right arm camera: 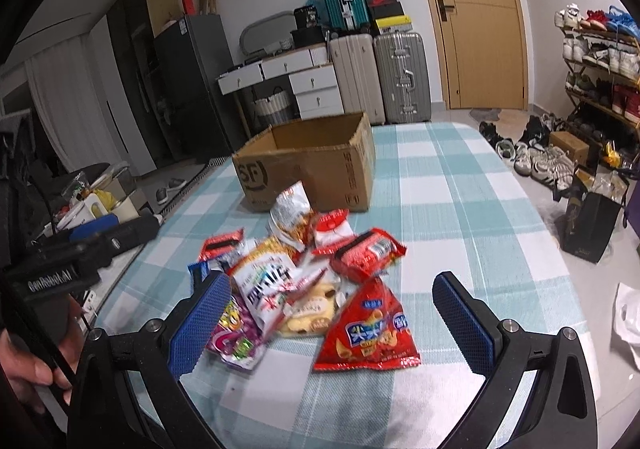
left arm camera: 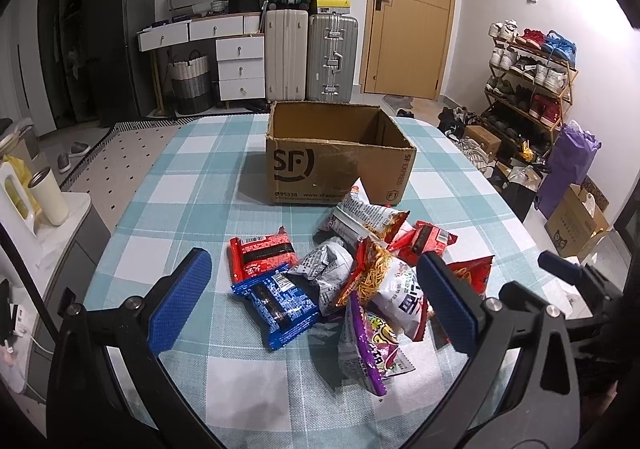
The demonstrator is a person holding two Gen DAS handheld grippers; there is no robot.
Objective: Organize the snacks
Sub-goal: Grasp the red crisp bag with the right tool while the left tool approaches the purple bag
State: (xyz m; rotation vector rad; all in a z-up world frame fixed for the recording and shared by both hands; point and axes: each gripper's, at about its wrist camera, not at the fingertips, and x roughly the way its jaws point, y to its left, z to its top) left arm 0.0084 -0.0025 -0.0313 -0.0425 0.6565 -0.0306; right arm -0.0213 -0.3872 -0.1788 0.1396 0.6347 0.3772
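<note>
A pile of snack packets (left arm camera: 360, 273) lies on the checked tablecloth, in front of an open cardboard box (left arm camera: 336, 157) marked SF. My left gripper (left arm camera: 316, 289) hovers open above the pile's near side, with a blue packet (left arm camera: 280, 301) and a purple packet (left arm camera: 372, 345) between its blue pads. In the right wrist view the same pile (right arm camera: 304, 281) sits before the box (right arm camera: 312, 165). My right gripper (right arm camera: 332, 313) is open over a red triangular packet (right arm camera: 368, 333). Neither gripper holds anything. The box interior looks empty from both views.
The table (left arm camera: 192, 185) has bare cloth left of the pile and right (right arm camera: 472, 209) of it. A side stand with a white cup (left arm camera: 48, 197) is at the left. Suitcases (left arm camera: 312, 49), drawers and a shoe rack (left arm camera: 532, 85) stand behind. A hand (right arm camera: 28, 365) holds the left gripper's handle.
</note>
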